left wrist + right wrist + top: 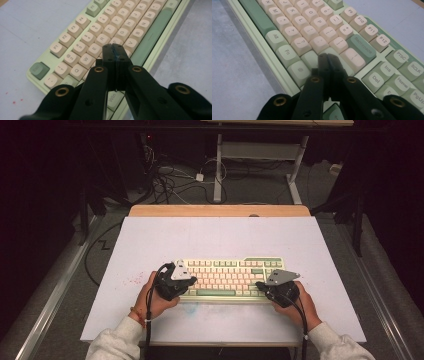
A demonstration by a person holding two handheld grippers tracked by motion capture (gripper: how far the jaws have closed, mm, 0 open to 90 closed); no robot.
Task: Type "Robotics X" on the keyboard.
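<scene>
A pale green keyboard [227,277] with cream and green keys lies on the white tabletop. My left gripper [181,281] hovers over its left end, jaws pressed together with nothing between them. In the left gripper view the closed tips [113,47] sit above the keyboard [110,27], near the D and F keys. My right gripper [265,286] is over the keyboard's right end, also shut and empty. Seen from the right gripper view, its tips [325,57] hang above the keyboard [312,32], over the keys below Backspace [361,46].
The white board [220,242] rests on a wooden table [220,210]. Small red specks [131,281] mark the board left of the keyboard. Beyond the table lie floor cables [170,177] and a desk frame [260,155]. A person's hands and pale sleeves [117,342] enter from below.
</scene>
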